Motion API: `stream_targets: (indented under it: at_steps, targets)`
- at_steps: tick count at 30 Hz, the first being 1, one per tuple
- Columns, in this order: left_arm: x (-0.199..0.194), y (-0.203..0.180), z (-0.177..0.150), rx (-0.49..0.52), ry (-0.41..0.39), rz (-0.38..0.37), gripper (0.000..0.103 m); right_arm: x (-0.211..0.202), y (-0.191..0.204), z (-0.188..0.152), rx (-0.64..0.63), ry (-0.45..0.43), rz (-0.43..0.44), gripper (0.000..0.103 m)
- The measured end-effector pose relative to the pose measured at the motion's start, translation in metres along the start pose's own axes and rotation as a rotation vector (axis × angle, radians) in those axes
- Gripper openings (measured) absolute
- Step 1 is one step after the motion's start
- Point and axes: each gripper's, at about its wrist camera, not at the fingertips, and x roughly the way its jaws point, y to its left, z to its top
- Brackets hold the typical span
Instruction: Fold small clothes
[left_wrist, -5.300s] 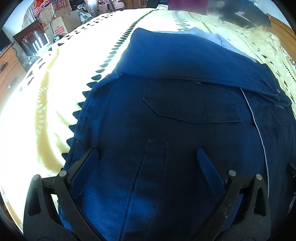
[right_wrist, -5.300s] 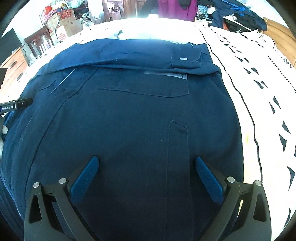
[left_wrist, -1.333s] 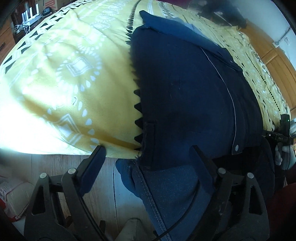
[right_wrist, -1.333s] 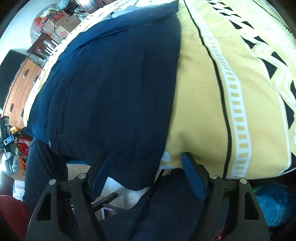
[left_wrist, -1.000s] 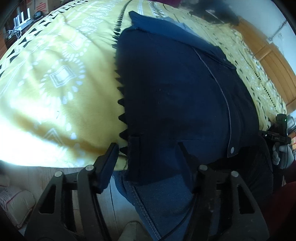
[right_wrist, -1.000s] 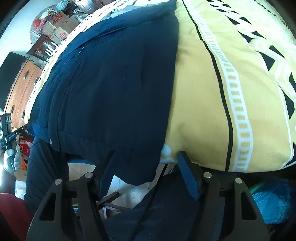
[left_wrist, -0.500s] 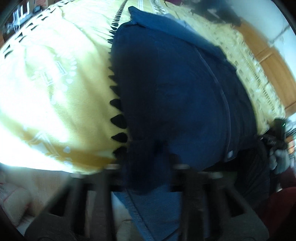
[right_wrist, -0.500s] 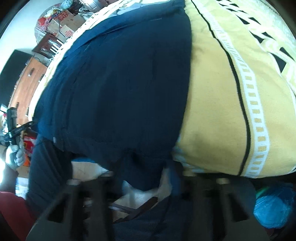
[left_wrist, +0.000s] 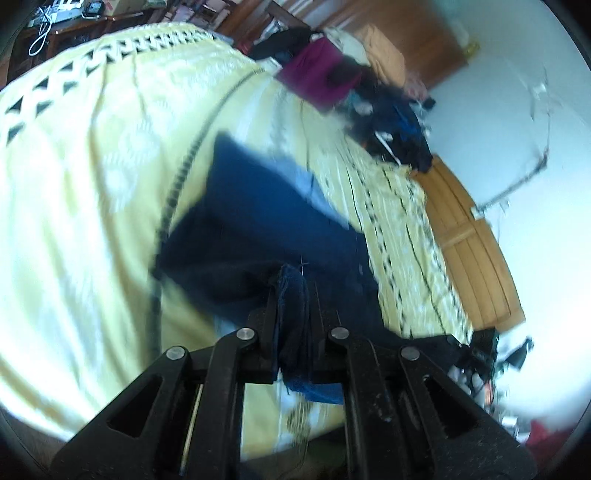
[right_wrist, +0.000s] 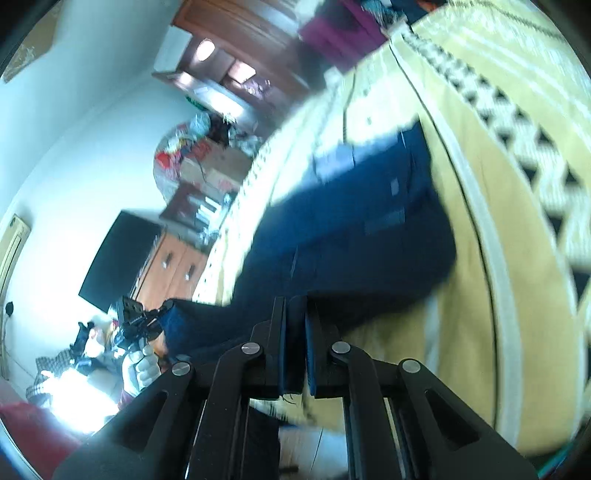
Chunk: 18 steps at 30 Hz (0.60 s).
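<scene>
The dark navy cotton garment (left_wrist: 258, 221) on the yellow patterned bedspread (left_wrist: 92, 184) is clenched at its near hem by left gripper (left_wrist: 291, 295) and right gripper (right_wrist: 295, 321); uneven lifting could skew the fold

A bed under a yellow patterned blanket (left_wrist: 92, 192) fills the room, its wooden headboard (left_wrist: 476, 243) against a pale wall (left_wrist: 524, 122). Across the room stand a dark screen (right_wrist: 118, 258) on a wooden drawer cabinet (right_wrist: 177, 269), cardboard boxes (right_wrist: 210, 166) and brown wooden furniture (right_wrist: 236, 44).
</scene>
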Motion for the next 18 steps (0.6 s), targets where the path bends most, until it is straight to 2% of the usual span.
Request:
stream_targets:
  at_steps: [4,7,10,12,13,15,18]
  targets:
    - [0.053,0.007,0.059,-0.004,0.015,0.053,0.012,0.029,-0.008,0.074,-0.025,-0.025,-0.033,0.011]
    - [0.104,0.022,0.085,-0.022,0.068,0.114,0.014,0.084,-0.038,0.125,-0.032,0.031,-0.105,0.011]
    - [0.17,0.052,0.095,-0.034,0.159,0.221,0.019,0.138,-0.085,0.145,-0.023,0.117,-0.169,0.012]
    - [0.21,0.074,0.092,-0.04,0.246,0.307,0.021,0.166,-0.108,0.15,-0.025,0.166,-0.222,0.019]
    - [0.222,0.082,0.089,-0.045,0.274,0.31,0.022,0.187,-0.126,0.149,-0.023,0.217,-0.241,0.02]
    - [0.223,0.088,0.086,-0.053,0.272,0.274,0.022,0.204,-0.143,0.149,-0.028,0.257,-0.272,0.022]
    - [0.197,0.085,0.089,-0.062,0.254,0.188,0.03,0.196,-0.149,0.154,-0.007,0.236,-0.201,0.025]
